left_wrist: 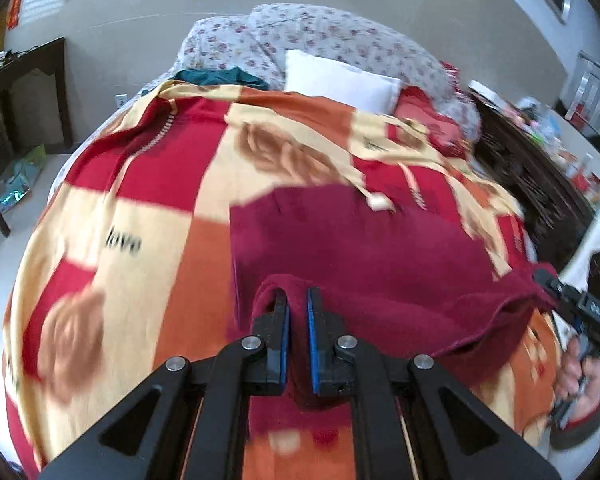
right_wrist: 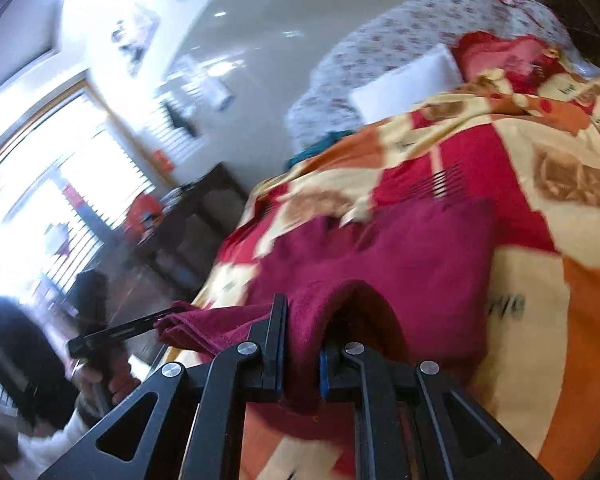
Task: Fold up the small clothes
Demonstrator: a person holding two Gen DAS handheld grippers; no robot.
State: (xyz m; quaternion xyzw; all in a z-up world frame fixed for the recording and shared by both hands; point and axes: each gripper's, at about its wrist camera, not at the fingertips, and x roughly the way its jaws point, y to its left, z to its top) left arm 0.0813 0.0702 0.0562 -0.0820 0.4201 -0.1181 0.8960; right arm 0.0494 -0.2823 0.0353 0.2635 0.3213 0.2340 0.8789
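The maroon garment (left_wrist: 364, 248) lies on the patterned blanket (left_wrist: 148, 208) that covers the bed, its far part spread flat and its near hem lifted off the blanket. The left gripper (left_wrist: 298, 300) has its jaws clenched on a bunched fold of that hem at one near corner; the right gripper (right_wrist: 304, 320) grasps the other near corner in the same way, cloth humped up between its jaws. Each gripper shows at the edge of the other's view, so the hem hangs stretched between them.

The step in hand looks like carrying the near hem over to the garment's far edge. To do it well, keep both corners level and the hem taut, travel together, and lay it down square before letting go. Beyond the garment sit a white pillow (left_wrist: 340, 80) and a floral quilt (left_wrist: 320, 36).
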